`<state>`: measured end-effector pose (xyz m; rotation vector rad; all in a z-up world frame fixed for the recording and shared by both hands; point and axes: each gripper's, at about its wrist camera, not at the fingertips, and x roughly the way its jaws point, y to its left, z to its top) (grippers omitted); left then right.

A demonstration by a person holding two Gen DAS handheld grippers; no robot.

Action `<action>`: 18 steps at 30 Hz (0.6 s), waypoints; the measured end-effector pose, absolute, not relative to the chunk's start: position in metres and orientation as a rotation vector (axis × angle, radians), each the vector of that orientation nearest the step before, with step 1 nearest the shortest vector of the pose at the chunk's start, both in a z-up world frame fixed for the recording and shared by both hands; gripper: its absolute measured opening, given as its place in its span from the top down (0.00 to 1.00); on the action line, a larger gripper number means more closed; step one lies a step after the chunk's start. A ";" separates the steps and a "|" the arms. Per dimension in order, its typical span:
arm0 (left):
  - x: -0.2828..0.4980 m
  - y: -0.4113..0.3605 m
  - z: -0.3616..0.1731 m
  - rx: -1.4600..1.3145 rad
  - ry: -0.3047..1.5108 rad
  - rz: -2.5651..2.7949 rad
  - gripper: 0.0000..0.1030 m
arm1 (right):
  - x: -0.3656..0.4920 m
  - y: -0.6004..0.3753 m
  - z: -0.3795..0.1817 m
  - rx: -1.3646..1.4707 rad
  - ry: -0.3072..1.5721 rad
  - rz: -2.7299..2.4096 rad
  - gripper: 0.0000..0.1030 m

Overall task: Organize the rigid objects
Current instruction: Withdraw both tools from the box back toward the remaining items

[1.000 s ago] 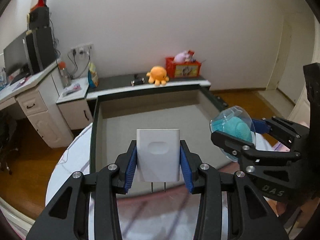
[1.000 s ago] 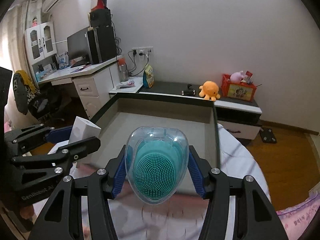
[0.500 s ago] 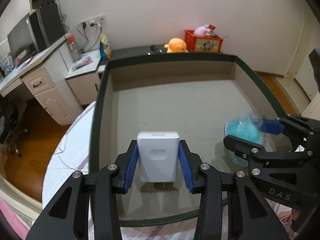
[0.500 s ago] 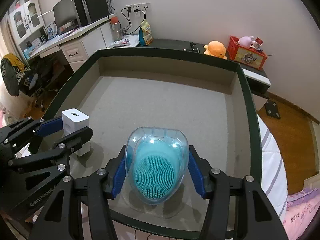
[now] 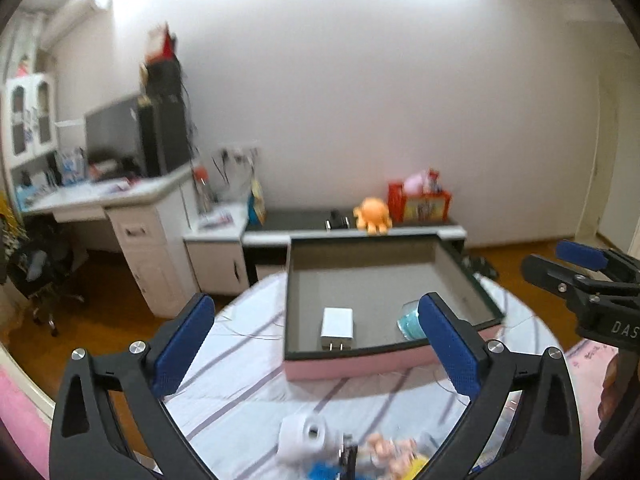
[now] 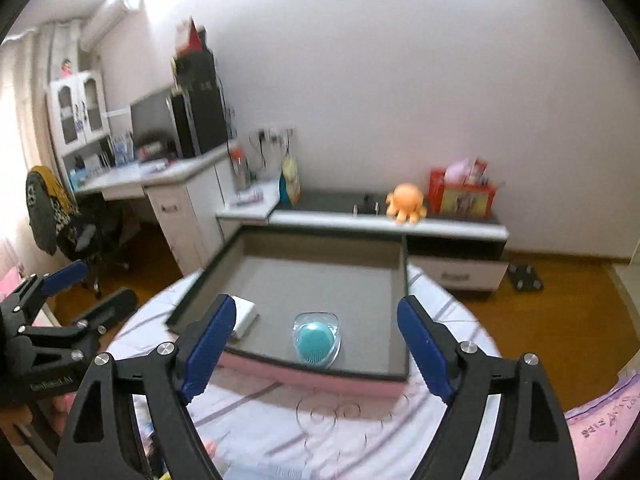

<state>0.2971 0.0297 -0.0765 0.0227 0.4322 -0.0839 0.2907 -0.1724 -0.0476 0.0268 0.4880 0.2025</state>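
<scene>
We see our left tool (image 5: 316,344) and right tool (image 6: 316,344) both spread wide, having just opened, nothing between the ribbed blue pads. In the grey-lined, pink-sided tray (image 5: 360,364) at frame centre, the glossy white boxy charger (image 5: 337,325) lies flat, prongs toward us; the teal nubbed silicone brush (image 6: 316,339) in its clear rounded shell sits well apart to its right

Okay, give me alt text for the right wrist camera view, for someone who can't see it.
The right gripper hangs open above a shallow grey tray holding a teal silicone brush in a clear case and a white charger. The left gripper is open at the left edge.
</scene>
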 end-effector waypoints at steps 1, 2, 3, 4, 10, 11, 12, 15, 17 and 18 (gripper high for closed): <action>0.279 0.031 -0.071 0.023 0.399 -0.073 0.00 | 0.274 -0.172 -0.044 0.029 0.462 0.201 0.17; 0.263 0.033 -0.068 0.018 0.372 -0.070 0.00 | 0.259 -0.171 -0.042 0.031 0.436 0.198 0.15; 0.247 0.034 -0.066 0.016 0.349 -0.061 0.00 | 0.242 -0.171 -0.040 0.033 0.402 0.186 0.13; 0.229 0.037 -0.064 0.018 0.326 -0.051 0.00 | 0.225 -0.170 -0.039 0.025 0.374 0.171 0.02; 0.157 0.038 -0.065 0.023 0.255 -0.004 0.00 | 0.145 -0.164 -0.038 -0.002 0.249 0.114 0.00; 0.150 0.038 -0.065 0.021 0.250 -0.005 0.00 | 0.133 -0.165 -0.038 0.003 0.229 0.101 0.00; 0.142 0.038 -0.067 0.021 0.247 -0.008 0.00 | 0.122 -0.164 -0.039 0.005 0.216 0.088 0.00; 0.122 0.039 -0.069 0.020 0.240 -0.021 0.00 | 0.095 -0.163 -0.044 -0.003 0.177 0.043 0.00; 0.109 0.040 -0.069 0.028 0.222 -0.014 0.00 | 0.084 -0.162 -0.046 -0.016 0.163 0.017 0.00; 0.105 0.039 -0.069 0.036 0.215 -0.009 0.00 | 0.080 -0.160 -0.047 -0.028 0.160 0.004 0.00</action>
